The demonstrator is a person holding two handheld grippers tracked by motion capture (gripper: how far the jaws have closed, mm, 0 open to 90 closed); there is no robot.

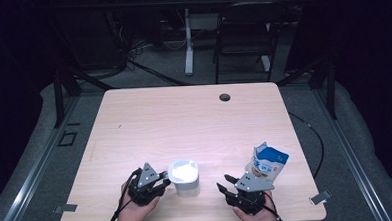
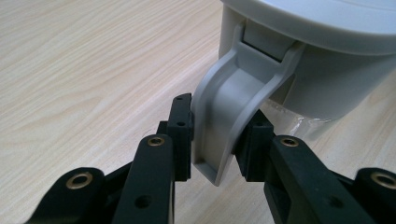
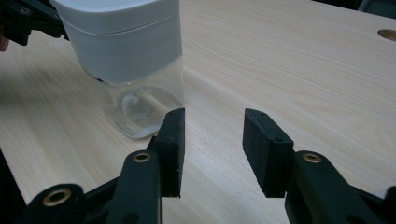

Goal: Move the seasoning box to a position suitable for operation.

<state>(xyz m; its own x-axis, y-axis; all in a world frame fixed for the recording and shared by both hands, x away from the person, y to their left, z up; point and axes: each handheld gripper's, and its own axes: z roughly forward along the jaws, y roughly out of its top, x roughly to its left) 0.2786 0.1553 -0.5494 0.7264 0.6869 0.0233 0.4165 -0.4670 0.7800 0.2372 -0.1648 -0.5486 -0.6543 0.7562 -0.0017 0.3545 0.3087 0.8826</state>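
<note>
Left tool (image 2: pixel 212 133) clamped on curved grey plastic handle (image 2: pixel 229 112) of clear container (image 1: pixel 184 177); matte lid. Right tool (image 3: pixel 212 140) jaws apart, nothing between, right of container; glossy bag (image 1: pixel 267 163) beyond, bare woodgrain bench (image 1: pixel 184 121) behind.

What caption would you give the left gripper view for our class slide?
Left tongs clamp the grey handle of a lidded container on the wooden table.

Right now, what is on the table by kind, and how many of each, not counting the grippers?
Container, clear with a white lid and a grey handle: 1
Bag, blue and white, standing upright: 1
Total: 2
</note>
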